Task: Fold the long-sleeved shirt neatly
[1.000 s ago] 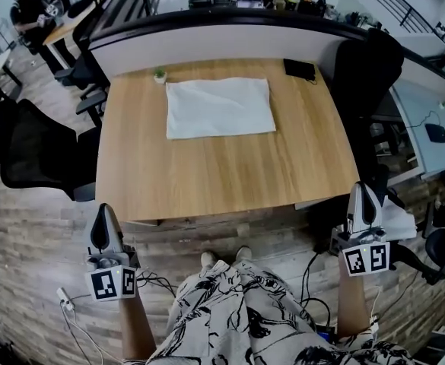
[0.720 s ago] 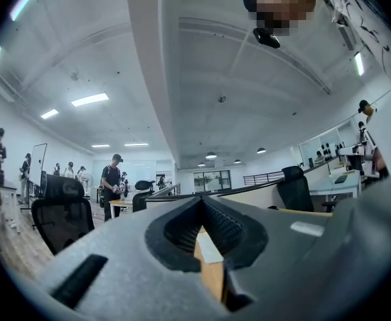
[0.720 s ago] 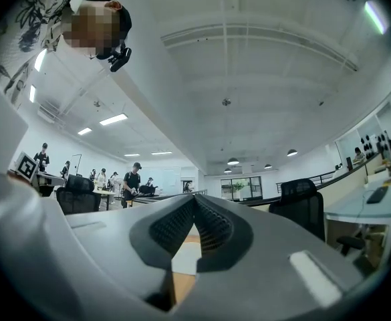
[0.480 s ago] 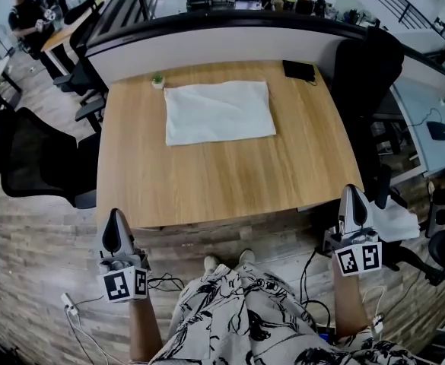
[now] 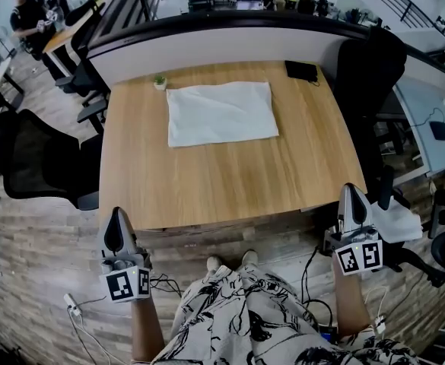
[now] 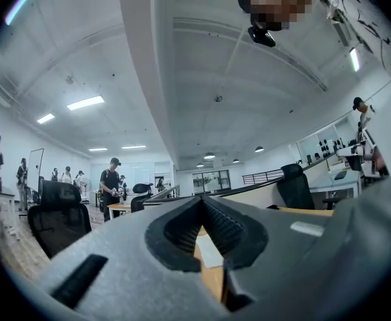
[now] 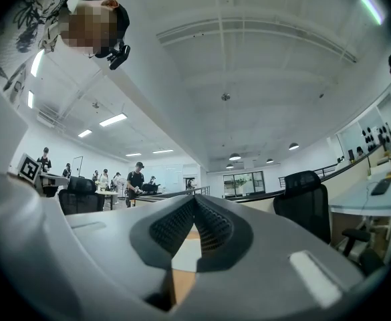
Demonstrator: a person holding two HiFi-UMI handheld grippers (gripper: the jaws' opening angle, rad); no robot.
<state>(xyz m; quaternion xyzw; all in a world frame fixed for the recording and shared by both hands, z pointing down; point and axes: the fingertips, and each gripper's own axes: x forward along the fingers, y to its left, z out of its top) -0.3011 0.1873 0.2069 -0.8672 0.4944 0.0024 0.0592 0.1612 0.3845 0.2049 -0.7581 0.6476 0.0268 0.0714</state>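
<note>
The shirt (image 5: pixel 222 112) is lying as a neat white rectangle on the far side of the worktop (image 5: pixel 222 181), seemingly folded already. The left claw (image 5: pixel 116 213) and right claw (image 5: pixel 349 190) are hanging pinched together and empty off the near edge. Next, perhaps only tidying.

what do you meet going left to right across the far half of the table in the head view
small potted plant → folded white shirt → flat black object

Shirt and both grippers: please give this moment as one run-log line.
shirt: folded rectangle, far side of table | left gripper: shut, empty, clear of shirt | right gripper: shut, empty, clear of shirt
</note>
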